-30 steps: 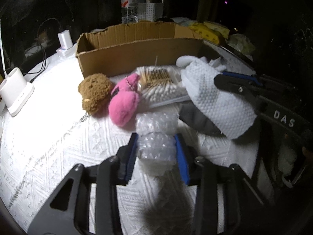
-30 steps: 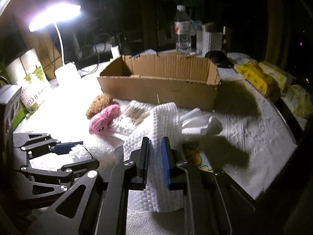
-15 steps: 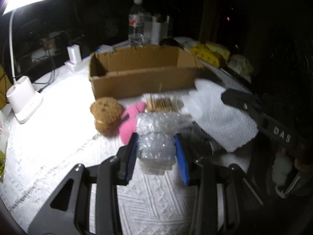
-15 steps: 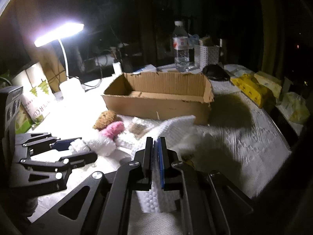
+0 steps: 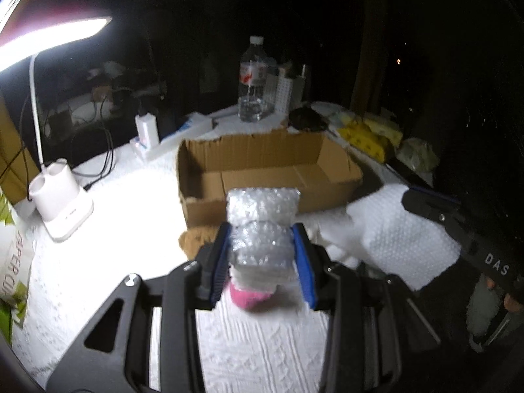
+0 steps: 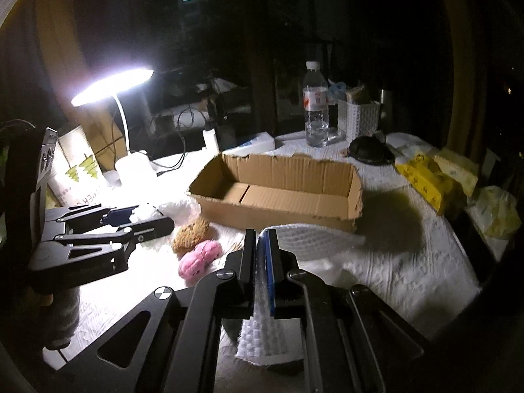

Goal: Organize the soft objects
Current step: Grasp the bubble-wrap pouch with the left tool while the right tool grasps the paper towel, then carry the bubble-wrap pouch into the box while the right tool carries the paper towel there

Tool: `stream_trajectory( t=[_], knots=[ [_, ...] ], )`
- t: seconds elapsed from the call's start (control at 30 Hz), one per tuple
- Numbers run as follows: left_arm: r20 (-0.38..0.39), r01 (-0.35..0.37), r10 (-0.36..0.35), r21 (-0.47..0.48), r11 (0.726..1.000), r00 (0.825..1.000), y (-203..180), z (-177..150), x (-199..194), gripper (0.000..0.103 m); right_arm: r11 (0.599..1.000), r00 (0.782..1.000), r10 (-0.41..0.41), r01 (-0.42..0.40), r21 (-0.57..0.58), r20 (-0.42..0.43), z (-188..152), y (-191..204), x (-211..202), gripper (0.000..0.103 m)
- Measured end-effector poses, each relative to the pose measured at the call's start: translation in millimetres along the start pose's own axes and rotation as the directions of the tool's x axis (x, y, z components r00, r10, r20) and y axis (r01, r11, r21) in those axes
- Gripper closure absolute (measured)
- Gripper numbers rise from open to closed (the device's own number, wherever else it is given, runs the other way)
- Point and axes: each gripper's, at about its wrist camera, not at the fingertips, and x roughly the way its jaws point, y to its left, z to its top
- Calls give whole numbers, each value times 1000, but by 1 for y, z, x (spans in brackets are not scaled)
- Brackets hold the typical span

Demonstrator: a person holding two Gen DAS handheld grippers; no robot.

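Note:
My left gripper (image 5: 260,255) is shut on a folded wad of clear bubble wrap (image 5: 262,222) and holds it in the air in front of the open cardboard box (image 5: 262,177). My right gripper (image 6: 261,262) is shut on a white foam sheet (image 6: 311,239) and holds it lifted, before the box (image 6: 278,193). A brown plush (image 6: 190,235) and a pink plush (image 6: 199,258) lie on the white cloth left of the sheet. The pink plush (image 5: 250,296) shows under the bubble wrap. The box is empty inside.
A lit desk lamp (image 6: 131,163) with white base (image 5: 60,203) stands left. A water bottle (image 6: 315,111) and white basket (image 6: 358,119) stand behind the box. Yellow packets (image 6: 425,180) lie at right. A paper bag (image 6: 77,173) stands far left.
Both grippers have risen with their loads. The bubble wrap and the foam sheet are off the table and closer to the box, whose inside now shows.

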Motion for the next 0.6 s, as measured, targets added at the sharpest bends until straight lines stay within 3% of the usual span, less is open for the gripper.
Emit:
stream_trajectory(
  t=[0.37, 0.47, 0.6],
  knots=[
    [49, -8, 7, 24, 1000, 999, 10, 44, 16, 65, 1000, 998, -6, 6, -2, 68, 43, -22, 9, 97],
    [55, -27, 26, 29, 999, 998, 14, 47, 21, 65, 1000, 999, 1, -1, -8, 39, 41, -25, 15, 97],
    [23, -33, 33, 5, 999, 999, 23, 42, 26, 65, 1000, 997, 24, -25, -15, -71, 18, -16, 35, 94]
  ],
)
